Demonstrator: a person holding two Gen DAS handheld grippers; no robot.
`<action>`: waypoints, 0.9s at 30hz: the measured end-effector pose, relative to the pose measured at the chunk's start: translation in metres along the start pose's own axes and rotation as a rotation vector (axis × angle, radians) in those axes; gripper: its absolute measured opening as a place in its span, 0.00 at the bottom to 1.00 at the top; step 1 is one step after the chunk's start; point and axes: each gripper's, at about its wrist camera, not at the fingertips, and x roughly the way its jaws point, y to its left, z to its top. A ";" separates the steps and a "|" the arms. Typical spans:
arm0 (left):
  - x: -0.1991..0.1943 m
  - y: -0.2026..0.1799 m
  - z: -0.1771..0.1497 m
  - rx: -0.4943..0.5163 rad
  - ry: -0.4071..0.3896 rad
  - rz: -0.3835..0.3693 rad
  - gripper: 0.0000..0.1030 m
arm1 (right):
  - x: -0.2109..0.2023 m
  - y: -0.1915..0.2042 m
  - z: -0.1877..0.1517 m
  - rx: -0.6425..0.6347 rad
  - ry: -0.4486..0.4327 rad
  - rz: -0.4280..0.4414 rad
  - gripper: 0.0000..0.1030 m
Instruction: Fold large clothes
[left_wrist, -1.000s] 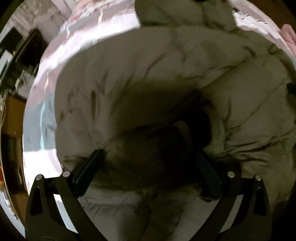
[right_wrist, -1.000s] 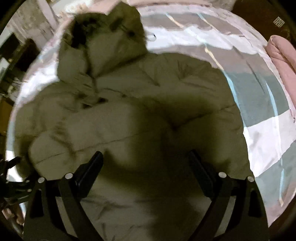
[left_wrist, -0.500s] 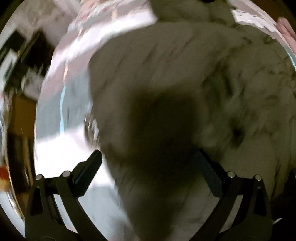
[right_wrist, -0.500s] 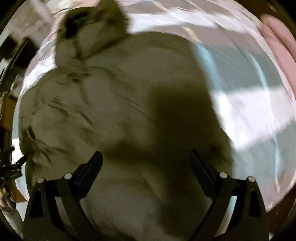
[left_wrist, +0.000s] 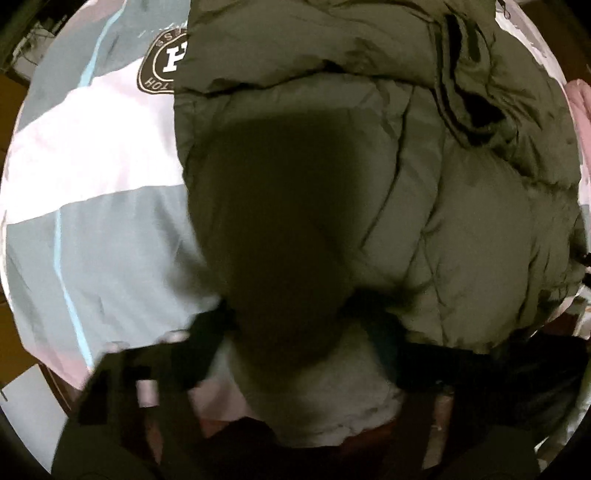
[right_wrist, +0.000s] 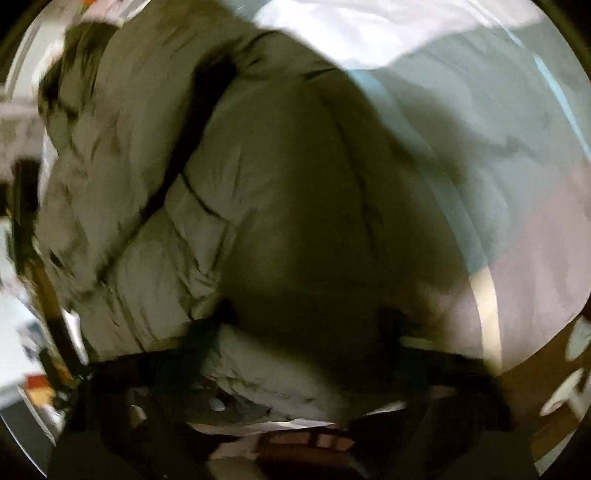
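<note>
An olive puffer jacket (left_wrist: 369, 155) lies on the bed, sleeves folded over its front. In the left wrist view its lower part fills the middle and right, with a dark shadow on it. My left gripper (left_wrist: 295, 332) is open, its black fingers (left_wrist: 207, 339) spread on either side of the jacket's hem. In the right wrist view the jacket (right_wrist: 258, 192) fills the left and middle, its fur-edged hood (right_wrist: 74, 62) at top left. My right gripper (right_wrist: 303, 332) is open over the hem, fingers (right_wrist: 199, 343) spread wide. Both views are motion-blurred.
The bedspread (left_wrist: 92, 206) has grey, white and pink blocks with a light blue stripe and a round dark badge (left_wrist: 162, 66). It also shows in the right wrist view (right_wrist: 498, 110). The bed's near edge (right_wrist: 487, 314) runs at lower right, with brown floor beyond.
Both grippers have pulled back toward the jacket's hem and the bed's near edge. More bedspread shows beside the jacket. Both stay open.
</note>
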 end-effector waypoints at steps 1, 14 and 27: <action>-0.002 -0.002 -0.003 0.009 -0.010 0.010 0.44 | -0.004 0.008 -0.003 -0.036 -0.036 -0.002 0.19; 0.016 -0.014 -0.020 0.171 -0.045 0.413 0.50 | 0.012 0.020 -0.019 -0.104 -0.121 -0.273 0.17; -0.095 -0.028 0.010 0.039 -0.527 0.320 0.71 | -0.080 0.053 0.004 -0.078 -0.621 -0.265 0.56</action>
